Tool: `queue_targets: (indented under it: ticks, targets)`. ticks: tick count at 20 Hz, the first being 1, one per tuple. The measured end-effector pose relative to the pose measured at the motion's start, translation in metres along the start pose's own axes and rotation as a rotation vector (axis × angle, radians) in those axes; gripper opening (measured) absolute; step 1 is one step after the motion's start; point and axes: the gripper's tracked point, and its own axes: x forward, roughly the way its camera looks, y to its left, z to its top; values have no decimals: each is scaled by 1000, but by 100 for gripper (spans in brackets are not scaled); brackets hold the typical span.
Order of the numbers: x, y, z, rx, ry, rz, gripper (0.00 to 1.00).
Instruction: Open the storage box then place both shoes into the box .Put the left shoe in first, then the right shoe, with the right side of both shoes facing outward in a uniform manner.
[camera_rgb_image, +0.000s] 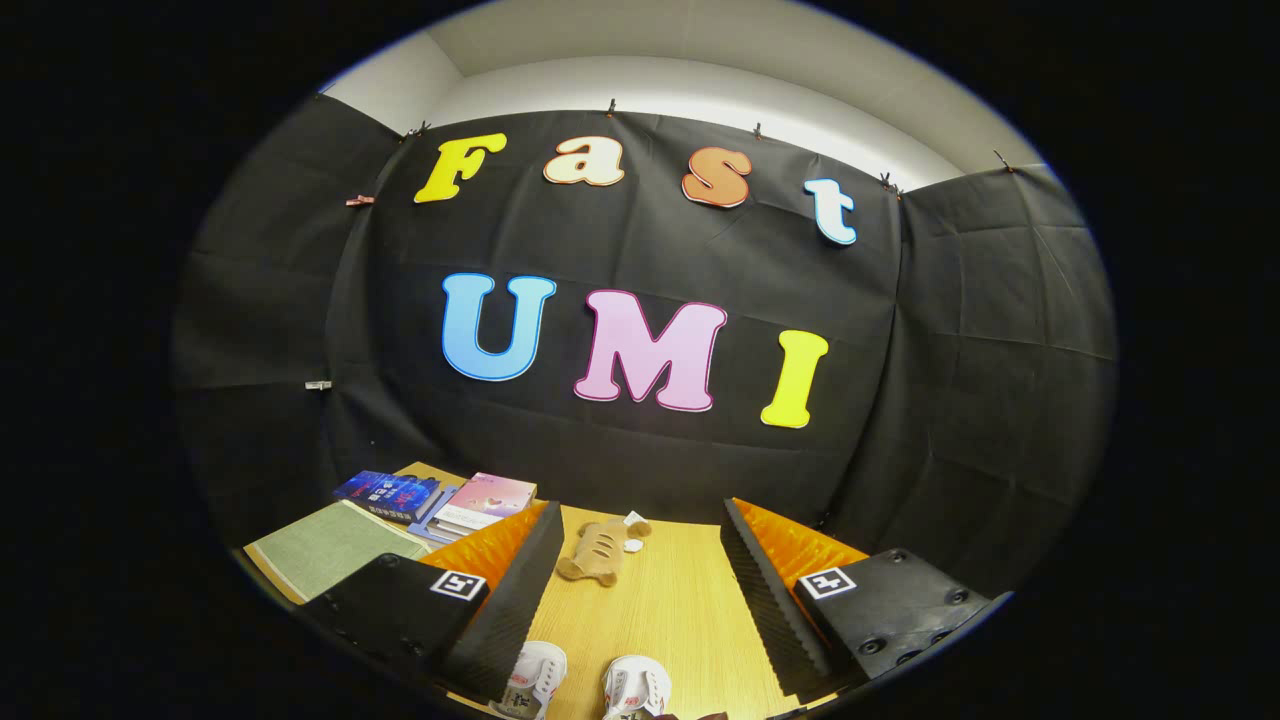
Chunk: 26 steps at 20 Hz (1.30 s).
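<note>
Gripper view: gripper (640, 600) hangs above a wooden tabletop (680, 610), fingers (510, 590) spread wide apart, nothing between them but bare wood. Released, holding nothing. Two white shoes (585, 688) sit side by side on the tabletop, low between the fingers, toes pointing away toward the wall; only their front parts show. Beyond the fingers, near the black cloth wall, a tan plush toy (598, 552) lies flat. Off past the left finger: a stack of books (440, 503) and a green mat (325, 545), touching at the edge.
</note>
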Motion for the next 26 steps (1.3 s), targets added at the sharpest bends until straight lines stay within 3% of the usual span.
queue_targets:
  ticks: [26]
  targets:
    - [13,27,-10,-21,23,79,97]
